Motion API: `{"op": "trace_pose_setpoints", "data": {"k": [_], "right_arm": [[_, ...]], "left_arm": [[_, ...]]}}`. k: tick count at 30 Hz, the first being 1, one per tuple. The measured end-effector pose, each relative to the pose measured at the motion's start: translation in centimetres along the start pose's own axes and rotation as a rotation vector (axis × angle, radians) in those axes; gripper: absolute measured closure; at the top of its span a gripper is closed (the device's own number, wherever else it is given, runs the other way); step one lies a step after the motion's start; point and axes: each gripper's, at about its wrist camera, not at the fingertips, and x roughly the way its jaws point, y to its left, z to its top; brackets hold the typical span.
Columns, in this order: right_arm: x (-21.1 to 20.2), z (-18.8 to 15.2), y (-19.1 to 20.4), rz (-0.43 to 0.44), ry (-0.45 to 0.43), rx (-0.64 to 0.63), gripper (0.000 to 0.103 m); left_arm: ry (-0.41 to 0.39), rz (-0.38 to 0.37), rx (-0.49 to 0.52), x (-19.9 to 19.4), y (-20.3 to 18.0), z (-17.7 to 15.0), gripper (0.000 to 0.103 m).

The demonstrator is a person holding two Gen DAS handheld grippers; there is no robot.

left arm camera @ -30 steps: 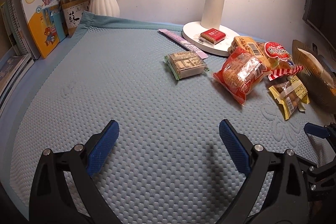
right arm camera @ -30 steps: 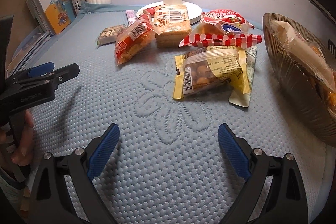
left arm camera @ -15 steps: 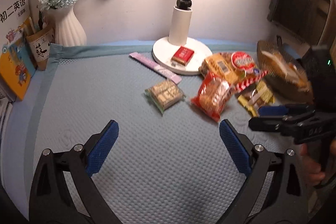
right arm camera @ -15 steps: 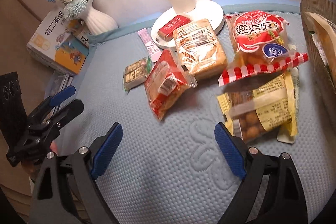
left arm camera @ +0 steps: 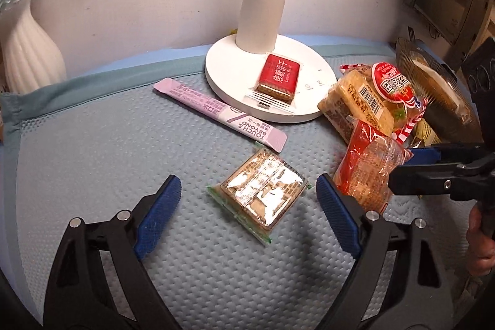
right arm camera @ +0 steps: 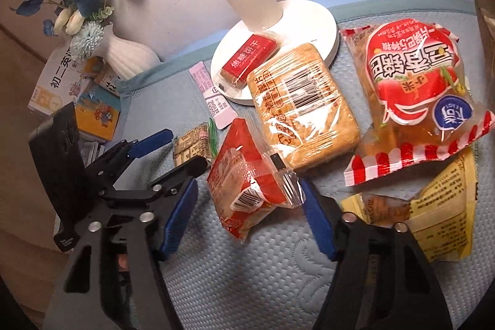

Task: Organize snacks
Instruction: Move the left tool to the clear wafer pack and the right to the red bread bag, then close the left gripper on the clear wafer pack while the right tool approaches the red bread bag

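Note:
In the left wrist view my left gripper (left arm camera: 247, 203) is open, low over the mat, with a small green-edged biscuit pack (left arm camera: 260, 190) lying between its fingers, untouched. In the right wrist view my right gripper (right arm camera: 249, 218) is open around the near end of a red-and-clear snack bag (right arm camera: 247, 184). Beyond that bag lie a tan cracker pack (right arm camera: 303, 110), a red-labelled puffed bag (right arm camera: 414, 82) and a yellow nut pack (right arm camera: 439, 206). A small red biscuit pack (left arm camera: 278, 76) rests on the lamp base (left arm camera: 225, 73). A pink stick sachet (left arm camera: 219, 113) lies beside it.
A brown ribbed bowl (left arm camera: 433, 79) with a wrapped item stands at the far right. A white vase (right arm camera: 123, 57) with flowers and a stack of books (right arm camera: 77, 95) sit at the back left. The lamp post (left arm camera: 263, 14) rises against the wall. A hand (left arm camera: 479, 237) holds the right gripper.
Both grippers have moved forward and down toward the snacks. The left one now straddles the biscuit pack and the right one the red bag. Both stay open.

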Motion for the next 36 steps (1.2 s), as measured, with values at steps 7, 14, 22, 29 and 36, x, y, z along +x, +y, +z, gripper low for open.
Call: {"op": "trace_pose_setpoints", "data": {"k": [7,14,22,29,36], "right_arm": [[-1.4,-1.3,-1.0,0.076,-0.035,0.01,0.074],[-5.2,-5.0,-0.5,0.081,-0.032,-0.058,0.075],[-9.1,-10.0,-1.6,0.087,0.093,-0.168,0.073],[-9.1,-9.8,-2.2,-0.065,0.065,-0.185,0.057],[-10.0,-11.9,-2.6,-0.097,-0.042,-0.144,0.031]], "left_arm": [[0.019,-0.014,0.03,0.4,-1.7,-0.8,0.046],[-0.005,0.006,-0.012,-2.1,-4.1,-2.6,0.049],[-0.064,0.005,-0.128,-7.4,-7.6,-7.8,0.049],[-0.04,-0.029,-0.198,-6.3,-8.8,-10.8,0.049],[-0.062,-0.022,-0.201,-6.2,-8.9,-11.1,0.046]]}}
